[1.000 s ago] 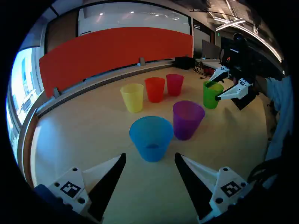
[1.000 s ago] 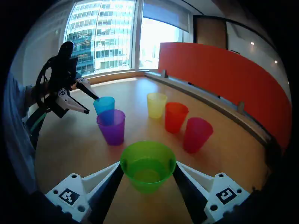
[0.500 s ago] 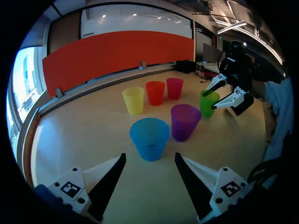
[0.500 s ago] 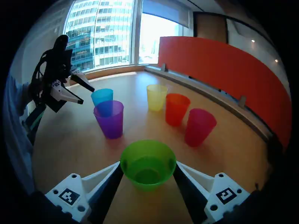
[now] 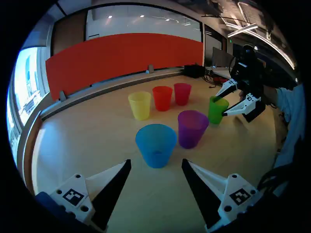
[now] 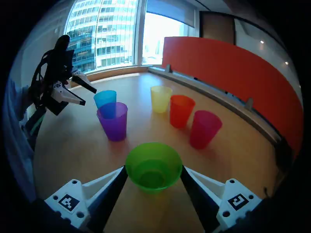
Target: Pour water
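- Left gripper view: the left gripper [image 5: 155, 160] is low in the foreground with its jaws apart and nothing between them.
- Just ahead of the jaws a blue cup [image 5: 155, 141] stands upright on the light wooden table [image 5: 74, 147], untouched.
- Near it on the right stands a purple cup [image 5: 191, 127].
- Behind these, a yellow cup [image 5: 139, 105], an orange cup [image 5: 162, 98] and a pink cup [image 5: 182, 93] form a row in front of a long red wall panel [image 5: 116, 54].
- Far right, the right gripper [image 5: 220, 105] has its jaws on either side of an upright green cup [image 5: 215, 110]. A blue sleeve [image 5: 293, 105] shows behind it.
- Right gripper view: the right gripper [image 6: 153, 167] has its jaws clamped on the green cup [image 6: 153, 155], one finger against each side. The cup is upright, and whether it holds water I cannot tell.
- Beyond it stand the purple cup [image 6: 112, 121] and, just behind that, the blue cup [image 6: 105, 97].
- The yellow cup [image 6: 160, 98], orange cup [image 6: 181, 111] and pink cup [image 6: 204, 129] line up to the right.
- At the left, the left gripper [image 6: 90, 98] hangs just beside the blue cup, jaws apart, in front of tall windows [image 6: 101, 35].
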Available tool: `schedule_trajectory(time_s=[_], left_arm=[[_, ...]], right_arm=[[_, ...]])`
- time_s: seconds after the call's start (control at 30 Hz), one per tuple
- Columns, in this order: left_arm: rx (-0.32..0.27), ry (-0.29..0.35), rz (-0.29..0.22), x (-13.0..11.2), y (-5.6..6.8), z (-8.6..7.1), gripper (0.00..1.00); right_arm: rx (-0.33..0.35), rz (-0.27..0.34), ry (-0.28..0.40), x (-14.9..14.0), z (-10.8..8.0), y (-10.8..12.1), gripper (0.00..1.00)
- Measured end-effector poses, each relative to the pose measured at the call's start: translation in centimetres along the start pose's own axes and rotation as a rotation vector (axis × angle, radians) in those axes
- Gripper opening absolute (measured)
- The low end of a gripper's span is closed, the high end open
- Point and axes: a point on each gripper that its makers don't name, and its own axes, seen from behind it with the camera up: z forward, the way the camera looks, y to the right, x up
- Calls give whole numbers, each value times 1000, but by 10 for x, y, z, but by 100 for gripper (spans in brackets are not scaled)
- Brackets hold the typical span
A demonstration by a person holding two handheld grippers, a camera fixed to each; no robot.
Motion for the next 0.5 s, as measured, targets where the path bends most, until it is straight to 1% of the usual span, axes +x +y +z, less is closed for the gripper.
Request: schedule_trajectory(time_s=[0.1, 0.27, 0.5], left_arm=[[8, 10, -6, 1, -1, -4, 97], [33, 35, -16, 3, -5, -12, 97], [89, 105, -35, 12, -14, -29, 97]], right_arm=[[-7, -2, -3, -3, -6, -1, 100], [-37, 13, 14, -6, -21, 2, 100], [-87, 47, 67, 0, -49, 7, 100]])
